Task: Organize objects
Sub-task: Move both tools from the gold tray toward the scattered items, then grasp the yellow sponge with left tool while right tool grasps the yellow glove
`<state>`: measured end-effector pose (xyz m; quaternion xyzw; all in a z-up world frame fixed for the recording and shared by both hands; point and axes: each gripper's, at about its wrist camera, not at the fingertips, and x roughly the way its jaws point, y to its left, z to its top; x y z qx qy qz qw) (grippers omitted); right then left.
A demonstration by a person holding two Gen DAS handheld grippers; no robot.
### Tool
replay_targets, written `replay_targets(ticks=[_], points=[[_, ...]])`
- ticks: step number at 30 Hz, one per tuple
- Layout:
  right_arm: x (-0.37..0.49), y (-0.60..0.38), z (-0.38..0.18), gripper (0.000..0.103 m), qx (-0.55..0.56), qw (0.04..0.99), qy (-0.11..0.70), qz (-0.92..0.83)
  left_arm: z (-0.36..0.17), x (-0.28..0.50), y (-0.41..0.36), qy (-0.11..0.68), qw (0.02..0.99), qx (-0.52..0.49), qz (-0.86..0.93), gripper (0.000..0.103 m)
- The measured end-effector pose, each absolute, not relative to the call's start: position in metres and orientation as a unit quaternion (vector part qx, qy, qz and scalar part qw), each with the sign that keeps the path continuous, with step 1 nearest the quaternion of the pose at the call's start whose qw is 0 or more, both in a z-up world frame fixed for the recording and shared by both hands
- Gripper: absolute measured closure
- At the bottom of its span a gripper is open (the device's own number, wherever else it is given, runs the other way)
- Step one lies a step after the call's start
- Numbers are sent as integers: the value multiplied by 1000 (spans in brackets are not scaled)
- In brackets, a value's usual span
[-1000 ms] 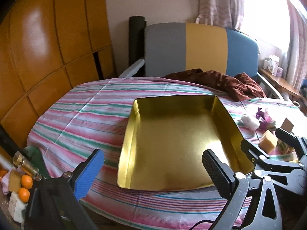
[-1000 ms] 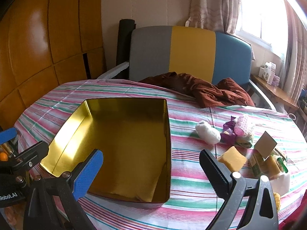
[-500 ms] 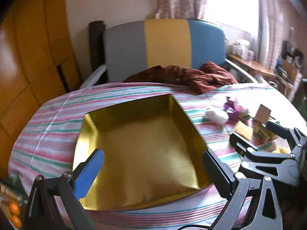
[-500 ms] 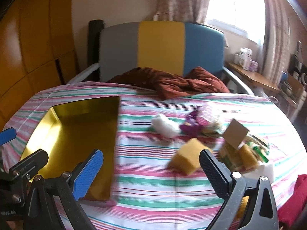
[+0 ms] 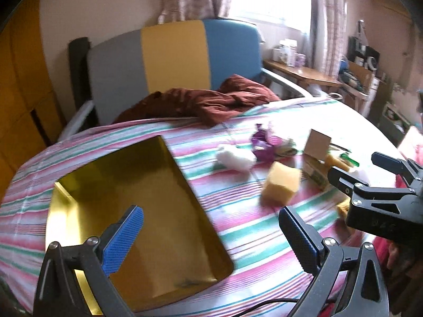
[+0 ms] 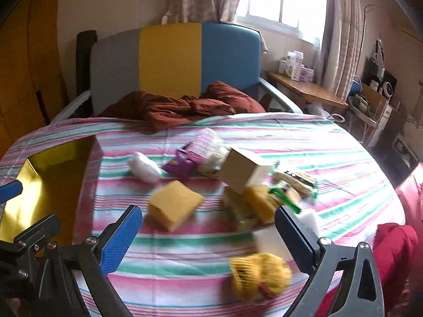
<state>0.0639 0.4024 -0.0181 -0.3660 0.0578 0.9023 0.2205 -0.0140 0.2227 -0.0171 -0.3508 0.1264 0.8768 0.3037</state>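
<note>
Right now I have both tools spread wide and holding nothing: my left tool [image 5: 211, 227] hangs over the near edge of the gold tray [image 5: 164, 190], and my right tool [image 6: 208, 224] hovers above the clutter to the tray's right. That tray is a shallow rectangle of shiny, mirror-like metal with rounded corners, lying flat and empty on the striped cloth [image 6: 304, 142], whose pink, green and white bands cover the rounded tabltop. Each tool finger carries a ribbed pad, blue on the left finger [image 6: 120, 240] and dark on the right. Between my right tool's fingers lies a yellow sponge block [image 6: 173, 204], soft-edged and squarish. Beyond it are a fluffy white wad [image 6: 144, 166], a crinkled purple wrapper [image 6: 181, 163] and a pink ribbed roll [image 6: 202, 141], close together. To their right a plain cardboard box [image 6: 242, 169] sits tilted atop a blurred heap of packets. Nearest me, a yellow mesh scrubber [image 6: 259, 274] rests just beside the dark finger. A rumpled maroon cloth [image 6: 179, 108] lies at the far edge.
</note>
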Motion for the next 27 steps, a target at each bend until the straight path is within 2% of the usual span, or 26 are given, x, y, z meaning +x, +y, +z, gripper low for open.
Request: replay_targets(ticks=[7,14,22,27], points=[[92,435,-13,1,-420,195,80,883,-37,-26,256,114,357,-427,823,0],[114,457,-28,2,-504,151,62,848,-39,-26,273,109,370,-407,828,0],[96,465,-56,21,-576,111,51,808,-58,-41,298,115,390,-444,798,1],[77,465,-72,25,-612,99,26,784,-67,-52,319,131,382,-459,791,1]])
